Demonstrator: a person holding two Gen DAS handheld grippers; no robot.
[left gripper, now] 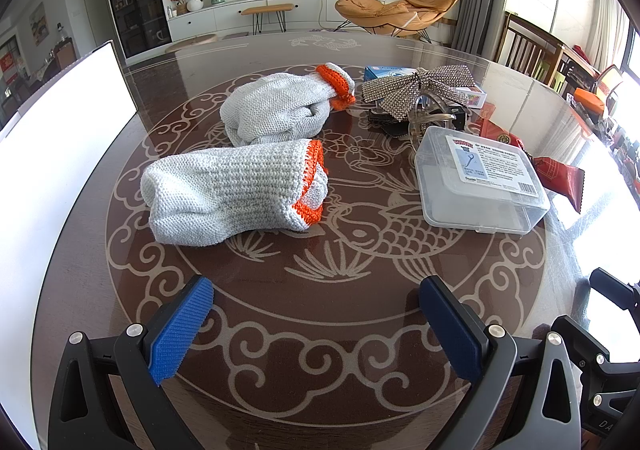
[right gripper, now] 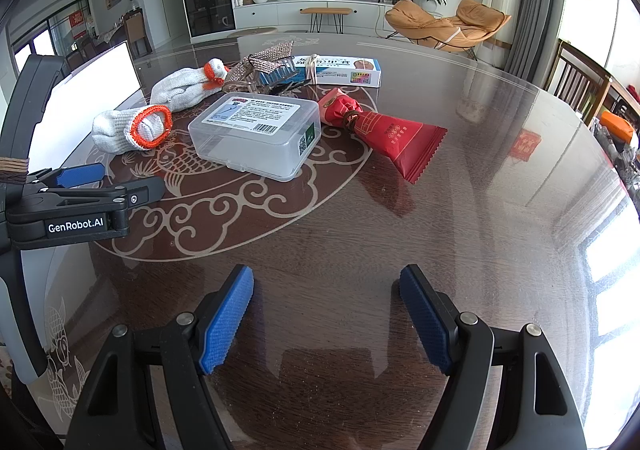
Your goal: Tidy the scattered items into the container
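Observation:
Two rolled white knit gloves with orange cuffs lie on the round table, a near one (left gripper: 236,190) (right gripper: 132,128) and a far one (left gripper: 280,106) (right gripper: 186,86). A clear plastic box (left gripper: 480,182) (right gripper: 256,136) lies right of them. Behind it are a rhinestone bow hair clip (left gripper: 420,90) (right gripper: 268,58), a blue-white carton (right gripper: 340,70) and a red packet (right gripper: 392,140) (left gripper: 560,174). A white container (left gripper: 52,154) (right gripper: 96,90) stands at the left. My left gripper (left gripper: 316,318) (right gripper: 80,176) is open and empty before the near glove. My right gripper (right gripper: 326,314) is open and empty over bare table.
The table (right gripper: 480,210) is dark glossy wood with a pale fish pattern. Wooden chairs (right gripper: 580,86) stand at its far right edge. An orange lounge chair (right gripper: 440,26) and a TV unit are beyond the table.

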